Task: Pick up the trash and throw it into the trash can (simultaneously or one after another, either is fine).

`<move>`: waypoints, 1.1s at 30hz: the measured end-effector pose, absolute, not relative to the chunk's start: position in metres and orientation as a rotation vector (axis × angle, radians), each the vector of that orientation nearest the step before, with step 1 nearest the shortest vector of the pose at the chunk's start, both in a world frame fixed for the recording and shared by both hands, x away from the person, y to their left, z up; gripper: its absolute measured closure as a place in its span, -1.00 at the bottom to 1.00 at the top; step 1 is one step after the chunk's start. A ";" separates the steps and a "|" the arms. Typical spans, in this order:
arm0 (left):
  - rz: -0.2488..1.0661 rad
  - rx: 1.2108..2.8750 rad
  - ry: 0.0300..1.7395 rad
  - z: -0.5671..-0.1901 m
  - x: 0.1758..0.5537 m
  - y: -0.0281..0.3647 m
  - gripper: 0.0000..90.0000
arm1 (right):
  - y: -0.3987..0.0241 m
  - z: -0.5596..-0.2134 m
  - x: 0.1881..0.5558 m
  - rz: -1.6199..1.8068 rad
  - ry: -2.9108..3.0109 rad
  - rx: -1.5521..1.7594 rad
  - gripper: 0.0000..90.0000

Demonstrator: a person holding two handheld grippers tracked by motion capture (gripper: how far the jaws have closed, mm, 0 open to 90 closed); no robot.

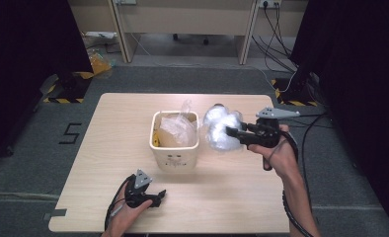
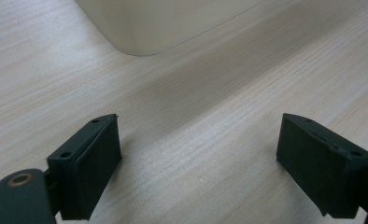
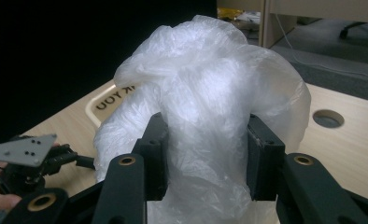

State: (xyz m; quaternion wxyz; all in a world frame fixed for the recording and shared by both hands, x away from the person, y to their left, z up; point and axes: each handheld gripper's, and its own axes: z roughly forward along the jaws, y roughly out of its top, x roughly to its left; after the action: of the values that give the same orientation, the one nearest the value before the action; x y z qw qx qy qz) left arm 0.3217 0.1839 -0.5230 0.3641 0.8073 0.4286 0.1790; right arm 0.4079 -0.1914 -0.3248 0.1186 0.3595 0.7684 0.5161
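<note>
1. High view: a crumpled clear plastic bag (image 1: 221, 127) is held off the table (image 1: 84, 163) beside one cream square bin (image 1: 175, 157), which holds another bag (image 1: 176, 127). Judged midway; dropping in remains.
2. Left gripper view: left gripper (image 2: 198, 158) is spread, empty, low over the wood.
3. Right gripper view: right gripper (image 3: 204, 154) is pinching the bag. Count: two bags, two grippers.

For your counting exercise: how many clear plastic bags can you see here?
2: one plastic bag bunched between the right gripper jaws, right of the bin; another bag inside it. More may be hidden beneath.

spread black fingers (image 2: 93, 163) over pale wooden table (image 2: 210, 140), cream bin (image 2: 163, 23) beyond
</note>
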 end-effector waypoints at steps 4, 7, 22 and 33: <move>0.461 2.076 1.103 -0.523 0.322 0.184 -0.71 | -0.171 -0.313 0.415 1.518 2.275 1.008 0.30; 0.460 2.077 1.103 -0.523 0.322 0.184 -0.71 | -0.156 -0.308 0.420 1.525 2.298 0.987 0.30; 0.459 2.079 1.103 -0.523 0.322 0.184 -0.71 | -0.086 -0.312 0.450 1.470 2.435 0.931 0.30; 0.458 2.080 1.102 -0.523 0.322 0.184 -0.71 | -0.046 -0.339 0.467 1.374 2.556 0.931 0.30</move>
State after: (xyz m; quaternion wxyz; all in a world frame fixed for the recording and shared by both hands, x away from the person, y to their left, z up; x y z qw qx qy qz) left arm 0.3217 0.1840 -0.5228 0.3633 0.8081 0.4281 0.1780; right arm 0.4673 -0.0458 -0.3391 0.0471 0.3053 0.8378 0.4502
